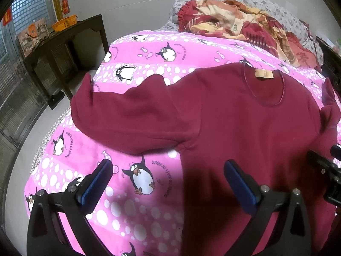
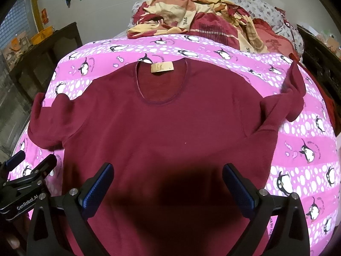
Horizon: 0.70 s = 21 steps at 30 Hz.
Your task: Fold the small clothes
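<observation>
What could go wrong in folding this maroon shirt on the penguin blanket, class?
1. The left sleeve reaches the bed's edge and may slip off.
2. The right sleeve is bunched and twisted, so folding it now would trap creases.
3. Both hand-held grippers, left and right, hang open over the shirt; a deep pinch may catch the blanket too.

A home bedroom: penguin-print bedspread (image 2: 298, 111), rumpled quilt (image 2: 191, 21), dark wooden table (image 1: 70, 40).

A sweater (image 2: 157, 132) lies flat on the bedspread (image 2: 309, 132), crumpled bedding (image 2: 204, 23) behind it.
</observation>
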{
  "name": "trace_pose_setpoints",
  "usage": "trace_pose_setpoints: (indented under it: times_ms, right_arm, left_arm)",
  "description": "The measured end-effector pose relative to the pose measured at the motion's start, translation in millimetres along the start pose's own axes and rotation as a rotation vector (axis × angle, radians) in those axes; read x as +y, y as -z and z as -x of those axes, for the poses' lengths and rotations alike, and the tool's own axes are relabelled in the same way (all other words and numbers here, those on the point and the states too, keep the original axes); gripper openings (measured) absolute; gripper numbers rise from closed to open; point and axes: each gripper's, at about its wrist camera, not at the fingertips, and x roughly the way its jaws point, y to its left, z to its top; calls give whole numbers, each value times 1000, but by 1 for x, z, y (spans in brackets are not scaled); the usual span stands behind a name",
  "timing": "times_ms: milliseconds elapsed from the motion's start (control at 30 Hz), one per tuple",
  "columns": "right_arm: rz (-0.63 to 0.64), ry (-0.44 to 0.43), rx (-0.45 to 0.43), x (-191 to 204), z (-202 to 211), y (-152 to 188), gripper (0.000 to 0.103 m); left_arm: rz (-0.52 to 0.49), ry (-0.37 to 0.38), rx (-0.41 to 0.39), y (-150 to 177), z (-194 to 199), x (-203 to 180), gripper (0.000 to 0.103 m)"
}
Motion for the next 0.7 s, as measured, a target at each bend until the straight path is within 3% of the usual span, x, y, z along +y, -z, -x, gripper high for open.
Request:
trace_pose_setpoints:
  times_ms: [400, 700]
  right_arm:
    - [28, -6, 17, 8, -5, 0, 103]
    - [64, -24, 29, 19, -10, 1, 103]
  left_arm:
    - [29, 4, 5, -6, -2, 11, 103]
    - [109, -33, 5, -22, -13, 59, 103]
